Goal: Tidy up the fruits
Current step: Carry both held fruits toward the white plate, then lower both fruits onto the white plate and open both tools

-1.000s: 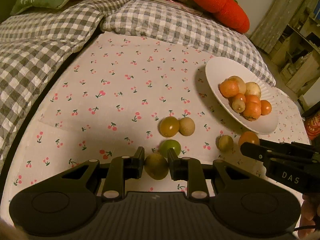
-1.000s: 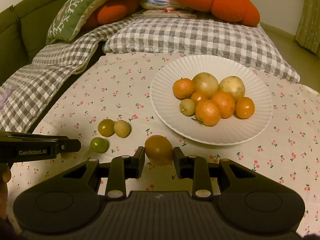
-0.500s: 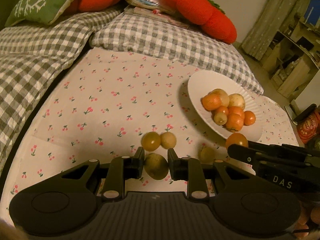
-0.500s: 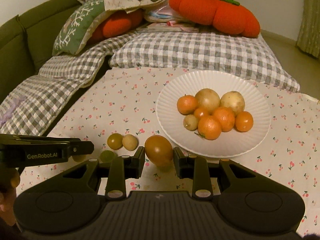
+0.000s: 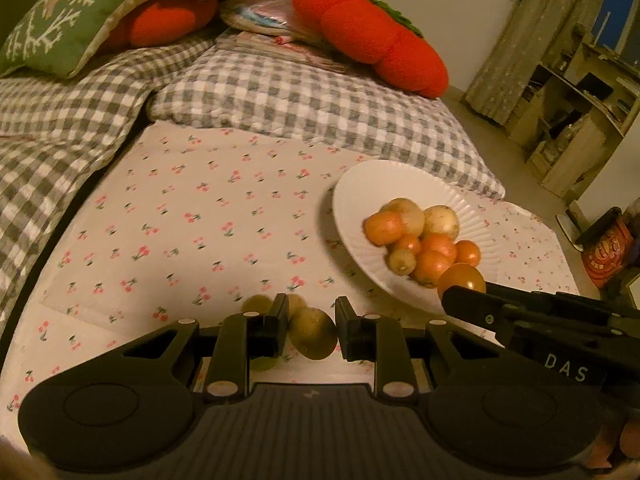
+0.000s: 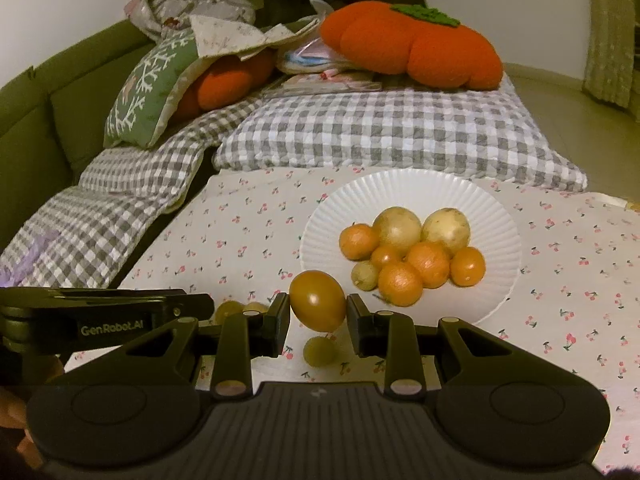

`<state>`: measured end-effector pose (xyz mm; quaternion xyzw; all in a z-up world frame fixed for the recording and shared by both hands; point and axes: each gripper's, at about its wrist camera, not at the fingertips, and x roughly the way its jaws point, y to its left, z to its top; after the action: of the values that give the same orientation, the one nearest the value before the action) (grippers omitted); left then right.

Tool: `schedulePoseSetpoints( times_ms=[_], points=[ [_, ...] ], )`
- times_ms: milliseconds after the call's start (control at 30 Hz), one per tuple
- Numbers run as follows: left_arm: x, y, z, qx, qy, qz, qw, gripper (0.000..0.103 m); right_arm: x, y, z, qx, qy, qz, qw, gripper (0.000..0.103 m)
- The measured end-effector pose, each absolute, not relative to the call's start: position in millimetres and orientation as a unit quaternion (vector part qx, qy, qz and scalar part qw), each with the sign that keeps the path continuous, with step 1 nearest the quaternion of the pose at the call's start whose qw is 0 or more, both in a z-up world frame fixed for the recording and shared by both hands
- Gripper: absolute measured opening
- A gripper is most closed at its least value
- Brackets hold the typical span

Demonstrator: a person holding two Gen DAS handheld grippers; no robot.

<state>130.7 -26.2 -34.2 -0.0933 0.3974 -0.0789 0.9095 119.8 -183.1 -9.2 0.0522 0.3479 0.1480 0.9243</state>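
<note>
Cherry-print bench (image 6: 248,240): my left hand-held gripper (image 5: 311,326) clamps a green fruit (image 5: 313,333), my right hand-held gripper (image 6: 318,314) an amber fruit (image 6: 318,301), near the white plate (image 6: 496,240). Risk: round fruit slipping out, or the piled fruit rolling off when released.

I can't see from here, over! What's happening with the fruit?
Left gripper shut on greenish fruit. Right gripper shut on orange-brown fruit. White plate ahead, path clear.

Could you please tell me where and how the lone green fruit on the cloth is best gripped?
Probably across its middle, coming straight down from above: the green fruit is small, round and sits low on the cherry-print cloth, with nothing touching it on any side.
</note>
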Motion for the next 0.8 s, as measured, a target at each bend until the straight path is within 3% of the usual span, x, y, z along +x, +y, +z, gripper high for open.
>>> schedulePoseSetpoints(
  times_ms=[433, 800],
  points=[
    [170.7, -50.7, -25.1, -0.109, 0.37, -0.076, 0.919, 0.01, 135.9, -258.4, 7.0, 0.146, 0.323, 0.09, 0.931, 0.028],
    [219.3, -55.7, -43.6, -0.132, 0.366, -0.099, 0.916, 0.01, 164.6, -278.0, -6.4, 0.156, 0.336, 0.051, 0.928, 0.028]
  ],
)
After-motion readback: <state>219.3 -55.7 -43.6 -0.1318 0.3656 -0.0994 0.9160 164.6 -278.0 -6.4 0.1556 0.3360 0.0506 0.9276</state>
